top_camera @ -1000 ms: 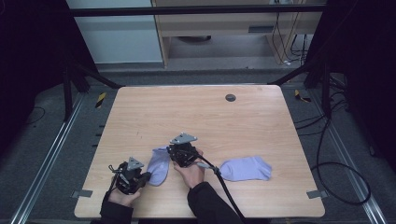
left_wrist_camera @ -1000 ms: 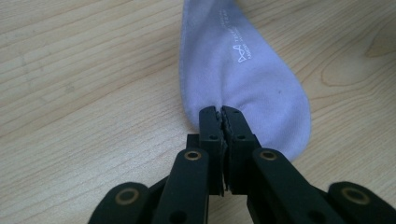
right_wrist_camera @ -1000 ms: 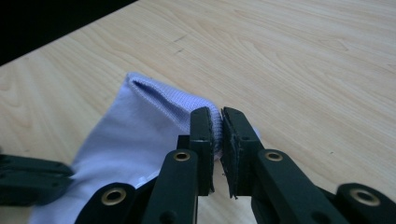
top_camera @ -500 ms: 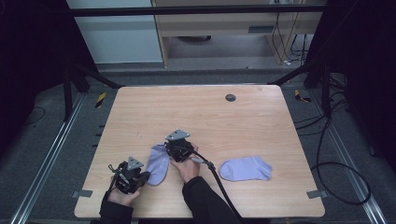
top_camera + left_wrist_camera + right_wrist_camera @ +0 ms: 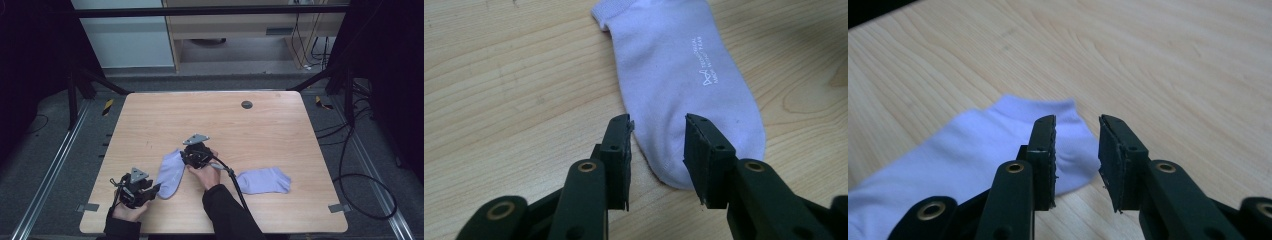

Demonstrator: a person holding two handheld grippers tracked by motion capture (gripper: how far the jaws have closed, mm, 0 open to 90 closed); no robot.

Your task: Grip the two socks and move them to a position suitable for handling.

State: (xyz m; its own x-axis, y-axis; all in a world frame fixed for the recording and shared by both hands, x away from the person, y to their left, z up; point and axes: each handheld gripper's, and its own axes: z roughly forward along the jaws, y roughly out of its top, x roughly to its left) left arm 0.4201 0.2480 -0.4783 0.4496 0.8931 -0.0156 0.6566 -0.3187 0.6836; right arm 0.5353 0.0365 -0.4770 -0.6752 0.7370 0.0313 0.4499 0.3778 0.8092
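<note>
Your left tongs [image 5: 656,152] were apart, with nothing between the jaws. They hung just over the toe end of the near sock [image 5: 684,80], which lay flat on the wooden table [image 5: 250,130] with its small white print facing up. Your right tongs [image 5: 1077,155] were apart too, and empty. They hung over the other end of that same sock, by the opening. From above, your left tongs [image 5: 136,189] were near the front edge of the table, and your right tongs [image 5: 196,152] were more toward the middle. A second sock [image 5: 264,180] lay flat well off to your right, and no tongs were near it. It looked like you were getting ready to pick up the near sock by both ends. To do that well, you needed to bring each pair of tongs down low so one jaw could slide under the cloth edge. You needed to pinch only the sock, not push hard on the table. Lifting both ends together would keep the sock from bunching up.
</note>
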